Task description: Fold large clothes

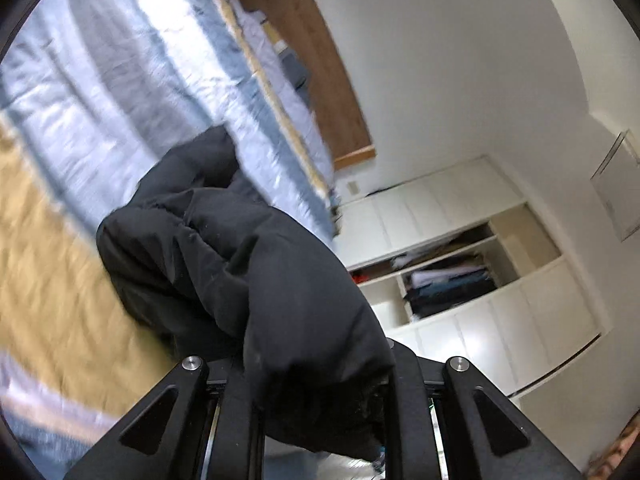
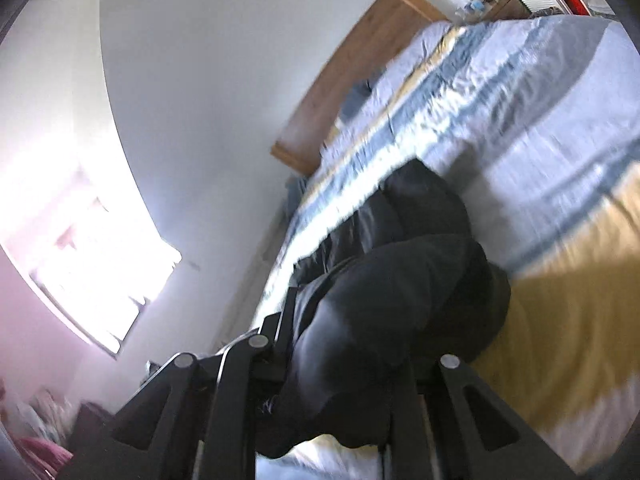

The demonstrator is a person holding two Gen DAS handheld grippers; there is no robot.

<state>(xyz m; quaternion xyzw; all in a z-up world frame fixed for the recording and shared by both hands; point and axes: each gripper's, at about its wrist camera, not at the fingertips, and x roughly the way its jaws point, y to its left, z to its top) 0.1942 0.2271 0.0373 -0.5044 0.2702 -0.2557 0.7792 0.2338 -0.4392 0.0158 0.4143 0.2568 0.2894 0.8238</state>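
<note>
A large black padded garment (image 1: 248, 264) hangs bunched between the fingers of my left gripper (image 1: 320, 392), which is shut on its edge, above the striped bed. In the right wrist view the same black garment (image 2: 400, 288) drapes over my right gripper (image 2: 340, 392), also shut on the cloth. The fabric hides both sets of fingertips. Part of the garment still trails down onto the bedcover (image 2: 540, 128). Both views are tilted and blurred.
The bed carries a cover striped in pale blue, grey-blue and mustard (image 1: 100, 100), with a wooden headboard (image 1: 320, 60) against a white wall. A white wardrobe with open shelves of folded clothes (image 1: 452, 280) stands beyond. A bright window (image 2: 100, 272) lies on the other side.
</note>
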